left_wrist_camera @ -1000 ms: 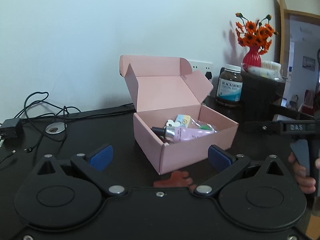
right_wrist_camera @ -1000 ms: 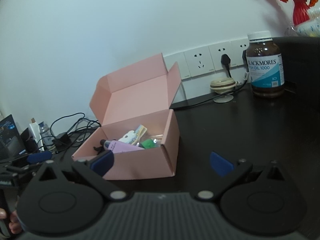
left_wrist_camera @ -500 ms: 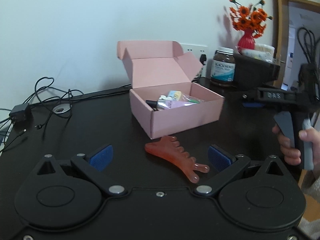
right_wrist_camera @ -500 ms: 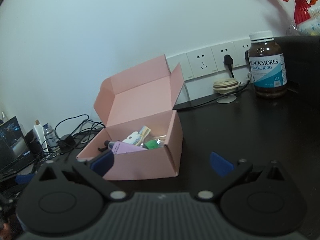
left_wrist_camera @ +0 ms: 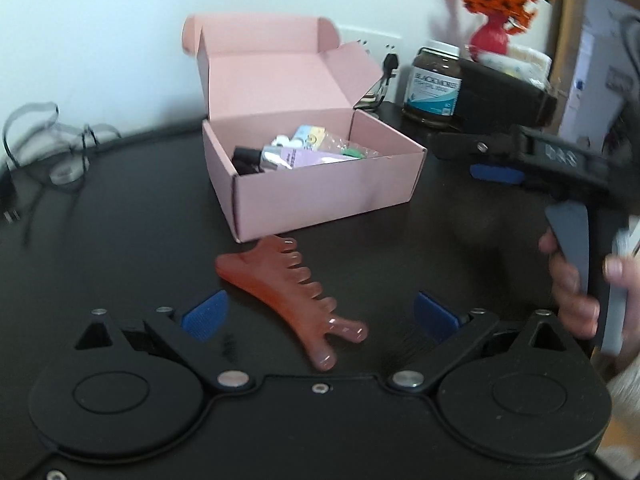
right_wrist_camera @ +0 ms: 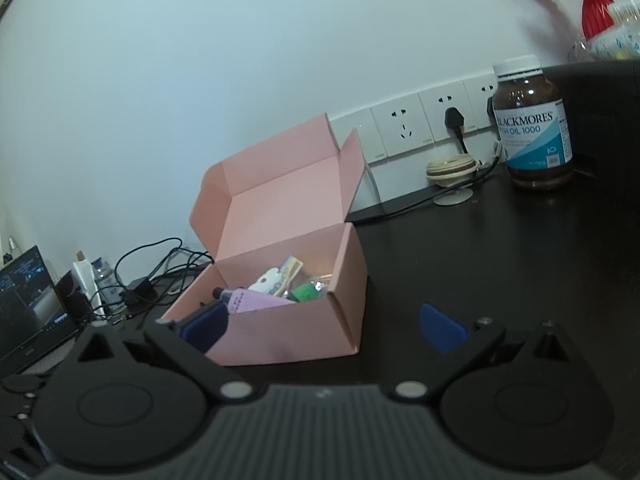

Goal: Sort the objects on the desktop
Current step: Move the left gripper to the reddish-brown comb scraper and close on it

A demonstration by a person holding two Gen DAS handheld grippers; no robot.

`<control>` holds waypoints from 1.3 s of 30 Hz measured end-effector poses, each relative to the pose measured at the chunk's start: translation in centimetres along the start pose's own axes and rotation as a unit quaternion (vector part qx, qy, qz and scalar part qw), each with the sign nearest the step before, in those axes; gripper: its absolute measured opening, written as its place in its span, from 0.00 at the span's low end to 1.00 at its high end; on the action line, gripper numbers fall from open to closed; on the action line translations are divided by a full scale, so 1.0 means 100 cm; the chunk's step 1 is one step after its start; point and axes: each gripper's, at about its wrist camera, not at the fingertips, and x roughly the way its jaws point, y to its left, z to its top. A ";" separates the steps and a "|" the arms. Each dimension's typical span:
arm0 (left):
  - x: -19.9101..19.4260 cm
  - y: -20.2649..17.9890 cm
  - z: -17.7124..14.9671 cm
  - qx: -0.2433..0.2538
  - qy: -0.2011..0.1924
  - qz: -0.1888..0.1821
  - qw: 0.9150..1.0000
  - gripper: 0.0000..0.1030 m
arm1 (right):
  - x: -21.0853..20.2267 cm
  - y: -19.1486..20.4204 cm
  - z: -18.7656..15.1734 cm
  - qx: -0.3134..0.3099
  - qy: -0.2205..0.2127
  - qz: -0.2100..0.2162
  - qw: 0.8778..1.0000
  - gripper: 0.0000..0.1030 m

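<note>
I see the reddish comb-shaped scraper (left_wrist_camera: 288, 292) lying flat on the dark worktop (left_wrist_camera: 120, 216), just in front of the near corner of the pink box (left_wrist_camera: 320, 188) and apart from it, its teeth turned to the right. It lies between the blue pads of my left tool (left_wrist_camera: 320, 316), whose fingers stand wide apart and touch nothing. The box sits toward the back of the worktop with its lid (right_wrist_camera: 280, 196) upright and open; inside it I make out a lilac tube (right_wrist_camera: 256, 300), a small green item (right_wrist_camera: 304, 292) and a few packets I cannot read. My right tool (right_wrist_camera: 324, 328) hangs level in front of the box's right side, fingers spread wide and empty; in the left view a hand (left_wrist_camera: 576, 280) grips its handle at the worktop's right edge. Further back a brown supplement bottle (right_wrist_camera: 532, 124) stands by the wall sockets (right_wrist_camera: 404, 132), and tangled black cables (right_wrist_camera: 160, 264) lie at the back left corner.
</note>
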 end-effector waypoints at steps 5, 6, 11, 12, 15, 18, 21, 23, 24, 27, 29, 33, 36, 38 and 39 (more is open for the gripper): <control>0.016 -0.001 0.007 -0.025 0.021 0.002 0.999 0.93 | 0.001 0.000 0.000 0.002 0.001 0.003 1.000 0.99; 0.019 -0.001 0.008 -0.026 0.025 0.004 0.999 0.93 | 0.001 0.000 0.000 0.001 0.000 0.004 1.000 0.99; 0.026 -0.006 0.012 -0.018 0.027 0.013 0.999 0.92 | 0.002 0.000 0.000 0.003 0.005 0.007 1.000 0.99; 0.028 -0.008 0.014 -0.014 0.029 0.015 0.999 0.92 | 0.002 -0.001 0.000 0.006 0.006 0.007 1.000 0.99; 0.033 -0.014 0.016 0.000 0.033 0.022 0.999 0.92 | 0.003 -0.004 0.001 0.015 0.010 0.010 1.000 0.99; 0.040 -0.026 0.018 0.035 0.042 0.035 0.998 0.88 | 0.004 -0.007 0.001 0.022 0.013 0.012 1.000 0.99; 0.041 -0.033 0.018 0.061 0.046 0.039 0.996 0.84 | 0.004 -0.007 0.001 0.024 0.015 0.014 0.999 0.99; 0.040 -0.032 0.018 0.065 0.050 0.034 0.996 0.82 | 0.003 -0.007 0.001 0.024 0.014 0.016 0.999 0.99; 0.039 -0.031 0.018 0.066 0.051 0.032 0.996 0.81 | 0.003 -0.008 0.001 0.024 0.014 0.016 0.999 0.99; 0.035 -0.028 0.016 0.071 0.051 0.025 0.996 0.76 | 0.003 -0.007 0.001 0.022 0.014 0.017 1.000 0.99; 0.032 -0.027 0.014 0.076 0.050 0.019 0.996 0.71 | 0.003 -0.006 0.001 0.022 0.015 0.017 1.000 0.99; 0.025 -0.021 0.011 0.078 0.042 0.016 0.996 0.58 | 0.003 -0.006 0.001 0.022 0.014 0.016 1.000 0.99; 0.021 -0.017 0.010 0.077 0.040 0.014 0.996 0.45 | 0.003 -0.007 0.001 0.023 0.014 0.013 1.000 0.99; 0.019 -0.015 0.007 0.075 0.034 0.012 0.997 0.44 | 0.003 -0.007 0.000 0.024 0.014 0.012 1.000 0.99; 0.018 -0.015 0.006 0.074 0.029 0.012 0.997 0.43 | 0.003 -0.007 0.000 0.024 0.014 0.011 1.000 0.99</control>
